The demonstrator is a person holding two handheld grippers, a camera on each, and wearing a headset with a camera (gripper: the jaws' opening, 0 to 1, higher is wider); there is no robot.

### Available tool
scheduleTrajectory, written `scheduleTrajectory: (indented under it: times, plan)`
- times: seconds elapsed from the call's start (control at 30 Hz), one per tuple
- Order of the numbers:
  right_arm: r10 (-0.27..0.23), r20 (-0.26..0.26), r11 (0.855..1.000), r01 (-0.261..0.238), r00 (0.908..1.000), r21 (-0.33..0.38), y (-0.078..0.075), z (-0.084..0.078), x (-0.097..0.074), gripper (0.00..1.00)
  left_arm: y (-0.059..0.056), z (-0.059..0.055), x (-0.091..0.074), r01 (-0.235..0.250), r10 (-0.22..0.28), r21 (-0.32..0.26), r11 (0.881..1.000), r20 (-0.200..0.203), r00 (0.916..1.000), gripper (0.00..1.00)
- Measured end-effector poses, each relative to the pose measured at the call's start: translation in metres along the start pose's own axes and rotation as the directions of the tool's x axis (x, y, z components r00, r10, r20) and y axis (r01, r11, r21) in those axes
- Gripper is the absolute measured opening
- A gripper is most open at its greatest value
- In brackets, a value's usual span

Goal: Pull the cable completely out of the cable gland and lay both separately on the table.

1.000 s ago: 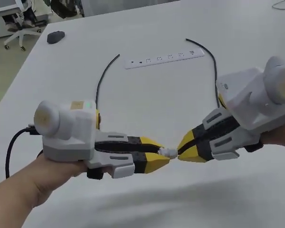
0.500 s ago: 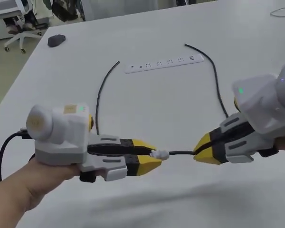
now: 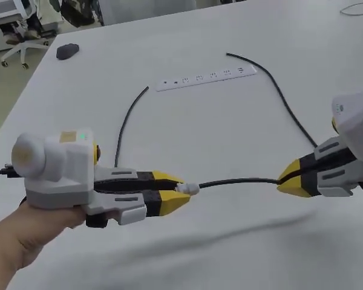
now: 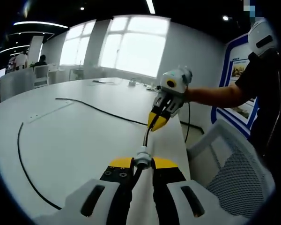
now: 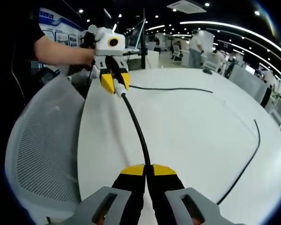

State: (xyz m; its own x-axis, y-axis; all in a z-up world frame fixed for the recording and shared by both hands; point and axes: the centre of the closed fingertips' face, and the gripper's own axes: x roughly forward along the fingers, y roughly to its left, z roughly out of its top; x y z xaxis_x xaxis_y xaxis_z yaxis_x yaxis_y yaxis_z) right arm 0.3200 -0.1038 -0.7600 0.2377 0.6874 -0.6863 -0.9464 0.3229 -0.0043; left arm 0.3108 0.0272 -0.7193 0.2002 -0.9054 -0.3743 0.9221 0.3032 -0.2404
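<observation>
A small white cable gland [image 3: 188, 189] is pinched at the tips of my left gripper [image 3: 183, 188], which is shut on it above the table. A black cable [image 3: 239, 180] runs taut from the gland to my right gripper [image 3: 281, 181], which is shut on it. In the left gripper view the gland [image 4: 142, 155] sits between the yellow tips, and the cable [image 4: 145, 138] leads to the right gripper [image 4: 155, 125]. The right gripper view shows the cable [image 5: 136, 126] stretching from my right gripper [image 5: 147, 168] to the left gripper [image 5: 117, 89]. More black cable lies on the table behind both grippers.
A white power strip [image 3: 206, 78] lies across the white table [image 3: 230, 133] at the back, and a dark mouse [image 3: 67, 51] sits at the far left corner. A grey mesh chair [image 5: 42, 140] stands at the table's near edge.
The grippers have drawn apart, the right one going right and the left one a little left. The stretch of cable between gland and right gripper has grown from almost nothing to a long span.
</observation>
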Motion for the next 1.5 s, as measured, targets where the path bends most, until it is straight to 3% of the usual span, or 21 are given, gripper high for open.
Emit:
scheduleTrajectory:
  times: [0.47, 0.87, 0.93, 0.97, 1.03, 1.13, 1.2, 1.23, 1.33, 1.5]
  plan:
    - [-0.059, -0.063, 0.996, 0.063, 0.9962, 0.06, -0.02, -0.036, -0.009, 0.0, 0.005, -0.003, -0.01, -0.025, 0.025, 0.017, 1.0, -0.003, 0.9997, 0.15]
    - [-0.06, -0.084, 0.995, 0.066, 0.9946, 0.071, -0.016, -0.042, -0.007, 0.0, 0.007, -0.005, -0.006, -0.032, 0.032, 0.024, 0.999, -0.017, 0.9993, 0.15]
    - [-0.088, -0.091, 0.995, 0.091, 0.992, 0.038, -0.019, -0.038, -0.01, 0.01, 0.007, -0.005, -0.007, -0.034, 0.034, 0.027, 0.999, -0.015, 0.9993, 0.15]
    - [-0.107, -0.087, 0.994, 0.103, 0.9905, -0.043, -0.021, -0.035, -0.012, 0.01, 0.007, -0.005, -0.008, -0.034, 0.035, 0.029, 0.999, -0.012, 0.9993, 0.15]
    - [-0.103, -0.094, 0.995, 0.102, 0.9902, -0.016, -0.019, -0.032, -0.013, 0.03, 0.008, -0.004, -0.009, -0.036, 0.036, 0.03, 0.999, -0.009, 0.9993, 0.15]
    - [-0.088, -0.055, 0.996, 0.088, 0.9946, -0.008, -0.017, -0.018, -0.012, 0.11, 0.009, -0.004, -0.01, -0.037, 0.037, 0.027, 0.999, -0.01, 0.9993, 0.15]
    - [-0.075, -0.035, 0.997, 0.074, 0.9966, -0.015, -0.013, -0.007, -0.012, 0.09, 0.009, -0.006, -0.01, -0.038, 0.039, 0.039, 0.999, -0.022, 0.999, 0.15]
    - [-0.048, 0.05, 0.999, 0.05, 0.9976, -0.021, -0.007, 0.016, -0.009, 0.1, 0.009, -0.006, -0.009, -0.035, 0.036, 0.036, 0.999, -0.021, 0.9991, 0.15]
    - [-0.001, 0.131, 1.0, 0.001, 0.9914, 0.002, 0.005, 0.046, -0.006, 0.1, 0.008, -0.005, -0.008, -0.032, 0.033, 0.035, 0.999, -0.02, 0.9992, 0.15]
    - [0.025, 0.143, 0.999, -0.02, 0.9894, -0.038, 0.016, 0.071, 0.007, 0.1, 0.005, -0.003, -0.006, -0.02, 0.022, 0.054, 0.998, -0.026, 0.9994, 0.15]
